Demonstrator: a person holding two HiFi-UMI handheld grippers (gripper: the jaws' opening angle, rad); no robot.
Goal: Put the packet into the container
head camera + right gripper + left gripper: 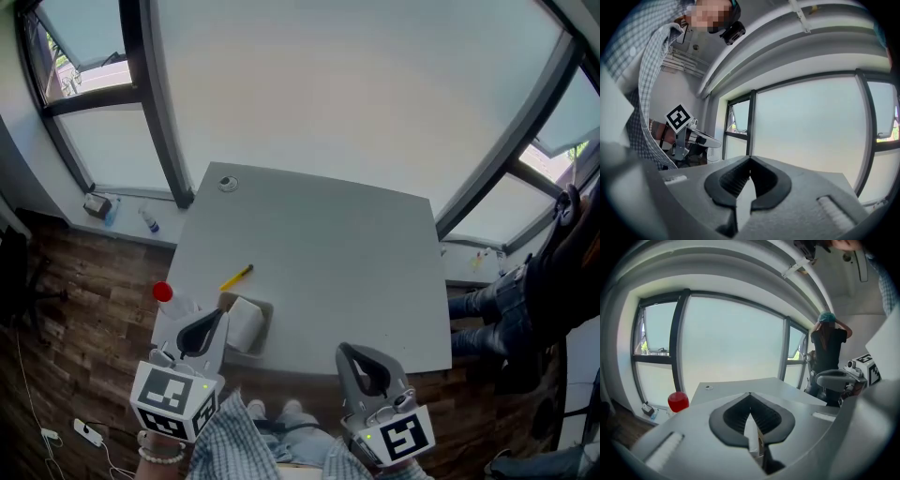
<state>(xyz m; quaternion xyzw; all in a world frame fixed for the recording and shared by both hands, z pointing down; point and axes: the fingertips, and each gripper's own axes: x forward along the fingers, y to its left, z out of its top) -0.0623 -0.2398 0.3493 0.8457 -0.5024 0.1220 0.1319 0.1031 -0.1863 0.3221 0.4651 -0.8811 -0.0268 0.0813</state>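
A white packet lies inside a shallow grey-brown container near the front left edge of the grey table. My left gripper hovers just left of the container, and its camera looks level across the table toward the windows. Its jaws are shut tip to tip with nothing between the fingertips. Through the gap behind the tips I see a pale strip of something below. My right gripper hangs at the table's front edge, right of the container, also shut and empty.
A yellow pen lies just beyond the container. A red-capped bottle stands at the table's left edge. A small round fitting sits at the far left corner. Another person stands to the right of the table. Bottles lie on the floor by the window.
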